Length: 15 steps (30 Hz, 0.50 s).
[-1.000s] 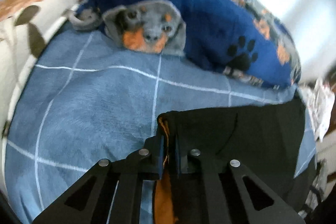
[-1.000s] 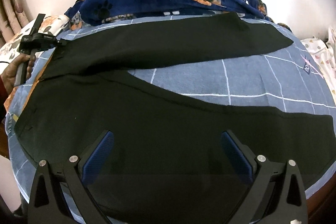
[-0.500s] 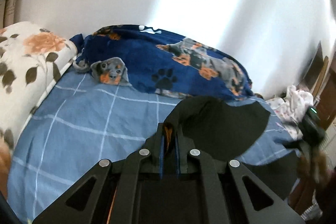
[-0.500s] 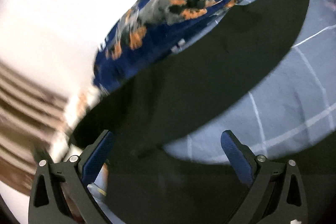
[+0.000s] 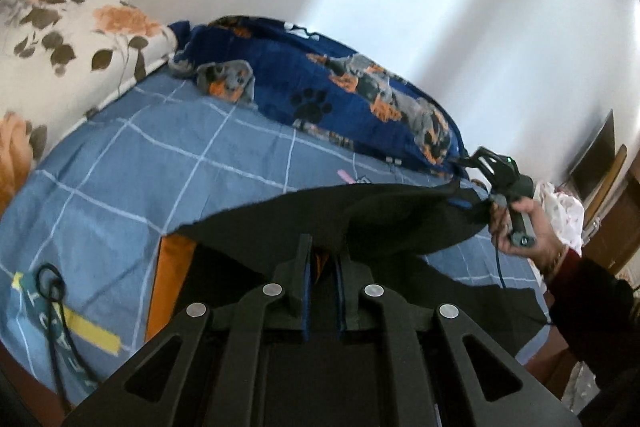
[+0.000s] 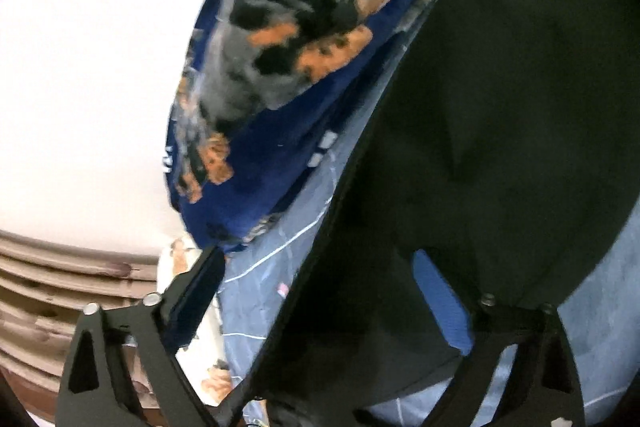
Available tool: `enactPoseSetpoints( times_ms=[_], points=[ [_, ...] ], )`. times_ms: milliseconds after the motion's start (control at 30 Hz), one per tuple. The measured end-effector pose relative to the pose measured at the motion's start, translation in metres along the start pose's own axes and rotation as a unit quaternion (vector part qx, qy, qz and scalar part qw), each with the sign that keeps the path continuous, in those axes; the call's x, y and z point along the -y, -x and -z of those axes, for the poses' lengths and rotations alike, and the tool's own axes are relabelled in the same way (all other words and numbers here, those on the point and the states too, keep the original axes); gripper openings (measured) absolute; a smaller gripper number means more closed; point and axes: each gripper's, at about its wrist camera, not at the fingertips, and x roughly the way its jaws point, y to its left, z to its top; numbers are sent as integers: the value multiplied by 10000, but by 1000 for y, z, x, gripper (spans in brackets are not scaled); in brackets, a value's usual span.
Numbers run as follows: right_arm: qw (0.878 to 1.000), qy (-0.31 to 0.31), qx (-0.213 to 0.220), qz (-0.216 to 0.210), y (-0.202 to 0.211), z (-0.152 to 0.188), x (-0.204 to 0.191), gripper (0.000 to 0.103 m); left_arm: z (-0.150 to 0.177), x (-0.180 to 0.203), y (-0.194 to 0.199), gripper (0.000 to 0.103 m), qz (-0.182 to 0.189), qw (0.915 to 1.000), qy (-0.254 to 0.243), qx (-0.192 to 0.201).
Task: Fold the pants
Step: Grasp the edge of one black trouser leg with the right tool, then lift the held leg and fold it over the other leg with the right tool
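Black pants [image 5: 384, 219] with an orange lining [image 5: 170, 279] lie on a blue checked bed sheet [image 5: 132, 171]. My left gripper [image 5: 323, 267] is shut on the pants' waist edge and holds it lifted above the bed. In the left wrist view my right gripper [image 5: 472, 169] is at the far right, at the raised leg end of the pants. In the right wrist view the right gripper [image 6: 320, 299] has its blue-padded fingers [image 6: 440, 299] wide apart, with the black pants [image 6: 500, 107] hanging between and beyond them.
A dark blue dog-print blanket [image 5: 352, 99] lies bunched along the wall behind the pants. A floral pillow [image 5: 60, 39] sits at the left. A black cord and a yellow strap [image 5: 84, 323] lie at the bed's near left edge. Brown wooden furniture [image 5: 612, 211] stands at the right.
My left gripper has lifted the waist edge off the bed and tilted up. My right gripper has swung over to the far leg end, and the leg has risen off the sheet.
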Motion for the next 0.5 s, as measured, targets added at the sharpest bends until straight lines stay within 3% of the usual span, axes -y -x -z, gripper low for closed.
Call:
enactPoseSetpoints(
  times_ms=[33,67,100,233,500],
  points=[
    [9999,-21,-88,55,-5,-2,1,53,2,1,-1,11,-48,10000,-10,-30],
    [9997,-37,-179,172,-10,-2,3,38,3,0,-2,11,-56,10000,1,-61],
    [9993,-36,-245,264,-11,1,6,13,4,0,-2,11,-78,9999,12,-72],
    [9988,362,-15,341,14,29,9,7,1,-7,2,11,-248,9996,55,-90],
    [9971,629,117,417,91,129,40,4,6,-28,15,12,-464,9985,112,-256]
  ],
)
